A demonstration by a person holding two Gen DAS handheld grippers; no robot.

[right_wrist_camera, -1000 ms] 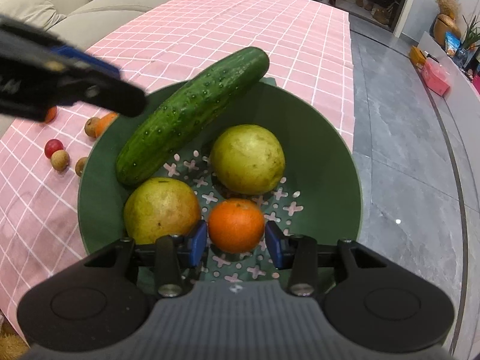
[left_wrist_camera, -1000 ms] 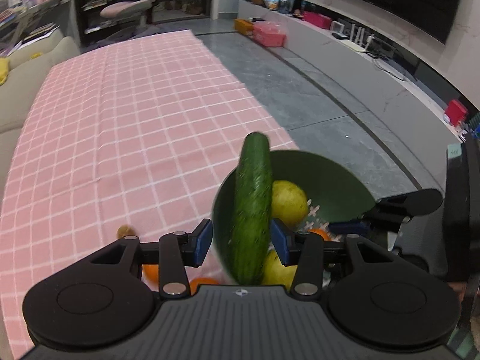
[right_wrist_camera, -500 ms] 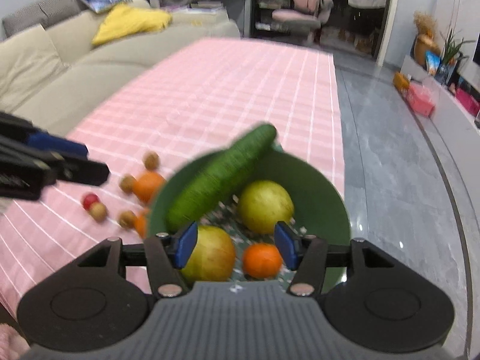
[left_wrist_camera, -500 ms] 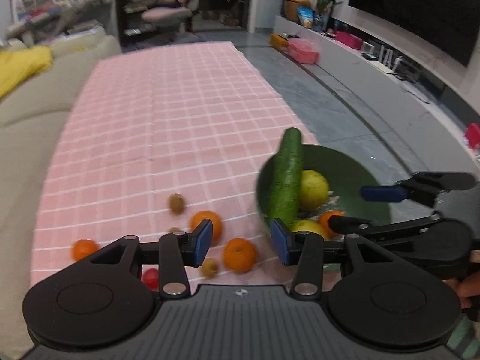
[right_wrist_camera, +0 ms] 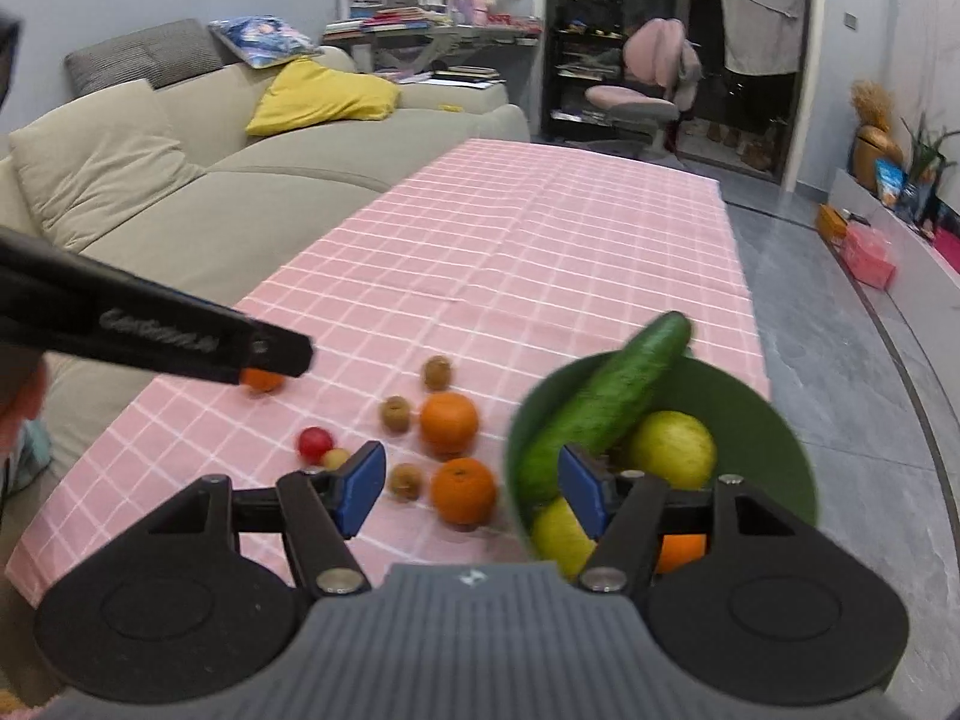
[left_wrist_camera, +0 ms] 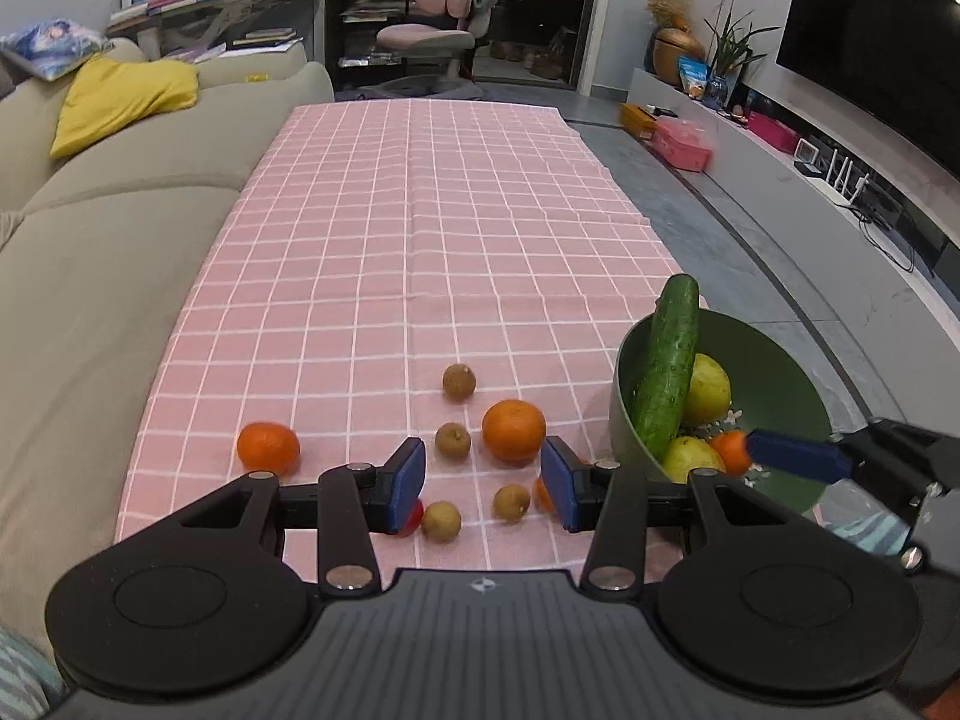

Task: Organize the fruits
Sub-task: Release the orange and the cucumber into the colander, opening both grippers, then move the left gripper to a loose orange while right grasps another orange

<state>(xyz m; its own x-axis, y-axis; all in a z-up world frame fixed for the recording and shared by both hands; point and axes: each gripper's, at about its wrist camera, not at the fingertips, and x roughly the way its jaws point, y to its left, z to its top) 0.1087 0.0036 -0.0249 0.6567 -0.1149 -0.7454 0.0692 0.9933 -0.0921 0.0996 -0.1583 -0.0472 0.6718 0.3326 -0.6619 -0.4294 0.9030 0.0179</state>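
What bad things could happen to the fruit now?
The cucumber leans on the bowl rim with its tip sticking out, so a bump might tip it out. The bowl sits near the cloth's right edge and could get knocked off. The small round fruits could roll if the open left gripper nudges them.

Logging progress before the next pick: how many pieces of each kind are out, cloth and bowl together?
Oranges: 4
Small brown fruits: 4
Small red fruit: 1
Yellow-green pears: 2
Cucumber: 1
Total: 12
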